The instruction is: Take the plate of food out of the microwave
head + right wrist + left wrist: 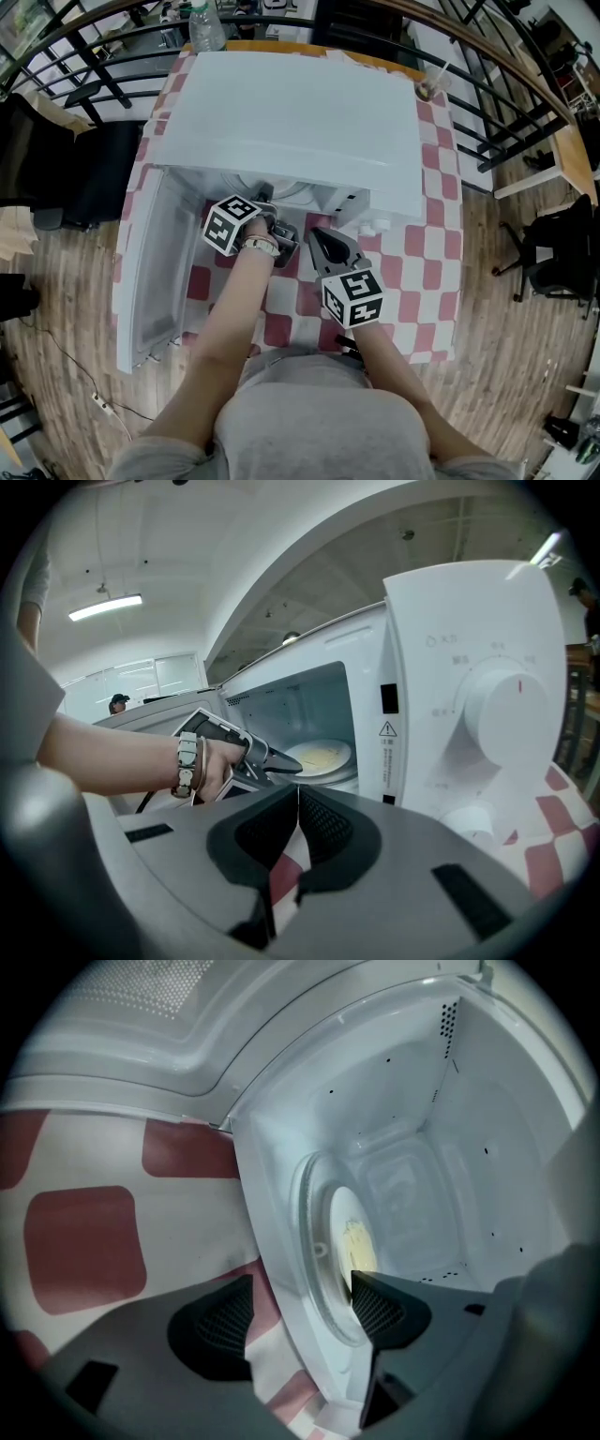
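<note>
Inside the open microwave (300, 122), the plate of food (354, 1241) sits on the turntable (311, 1213), ungripped; the left gripper (300, 1288) is at the cavity's front edge, jaws wide apart; the right gripper's (298, 794) jaws are together, empty. Reaching step, I judge; next, clamp the plate's rim

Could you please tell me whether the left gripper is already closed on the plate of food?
No, the jaws of the left gripper stand wide apart, with neither pad pressing on the plate inside the microwave.
</note>
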The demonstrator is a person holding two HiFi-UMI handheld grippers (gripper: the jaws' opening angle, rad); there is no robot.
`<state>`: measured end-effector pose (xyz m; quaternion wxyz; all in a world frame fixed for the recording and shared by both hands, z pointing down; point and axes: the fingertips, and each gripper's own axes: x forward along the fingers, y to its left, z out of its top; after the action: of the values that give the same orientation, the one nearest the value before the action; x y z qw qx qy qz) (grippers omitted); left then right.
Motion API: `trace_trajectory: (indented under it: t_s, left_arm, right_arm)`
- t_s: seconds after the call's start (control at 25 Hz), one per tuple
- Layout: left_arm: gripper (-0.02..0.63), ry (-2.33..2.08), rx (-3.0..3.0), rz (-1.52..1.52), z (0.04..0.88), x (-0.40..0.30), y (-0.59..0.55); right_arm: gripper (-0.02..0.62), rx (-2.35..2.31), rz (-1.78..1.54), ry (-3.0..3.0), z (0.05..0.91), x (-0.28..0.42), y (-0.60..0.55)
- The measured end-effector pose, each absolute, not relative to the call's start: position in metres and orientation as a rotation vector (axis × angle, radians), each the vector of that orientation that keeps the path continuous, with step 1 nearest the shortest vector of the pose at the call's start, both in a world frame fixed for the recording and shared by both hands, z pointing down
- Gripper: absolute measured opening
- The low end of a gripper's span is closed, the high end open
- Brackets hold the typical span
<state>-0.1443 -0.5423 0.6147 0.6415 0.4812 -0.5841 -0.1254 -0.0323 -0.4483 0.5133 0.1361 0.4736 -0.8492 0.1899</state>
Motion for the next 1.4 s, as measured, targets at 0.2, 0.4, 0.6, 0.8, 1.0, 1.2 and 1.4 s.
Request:
trace_trajectory:
  t_s: [0.2,0.4,0.6,0.8,1.0,1.2,1.4]
  left_arm:
    - [0.319,-1.340,1.086,-0.310,0.617,-0.144,-0.549]
    - [0.320,-1.327,1.081,-0.349,0.618,-0.143,-0.554]
    - [0.321,-1.312,1.081,-0.345,0.620,-0.140,-0.554]
    - [0.319,-1.321,1.093,-0.327,0.619,-0.144,-0.547]
    - [0.295,-1.294,1.089,-0.350,0.618,-0.143,-0.540]
    - [0.220,-1.293,1.100,-0.370,0.610,-0.143,-0.538]
    - [0.183,-1.282,1.101,-0.384,0.607,-0.145,-0.534]
  right_arm:
    - [0.026,1.372,0.552,-2.453,0.515,-0.029,-0.449]
    - [0.026,1.362,0.548,-2.449,0.515,-0.029,-0.448]
    - [0.026,1.358,0.547,-2.441,0.516,-0.027,-0.443]
    - [0.026,1.360,0.536,-2.444,0.513,-0.028,-0.440]
    - [0.026,1.358,0.527,-2.448,0.510,-0.030,-0.438]
    - [0.026,1.357,0.520,-2.449,0.508,-0.030,-0.434]
    - [0.026,1.355,0.512,-2.453,0.506,-0.031,-0.431]
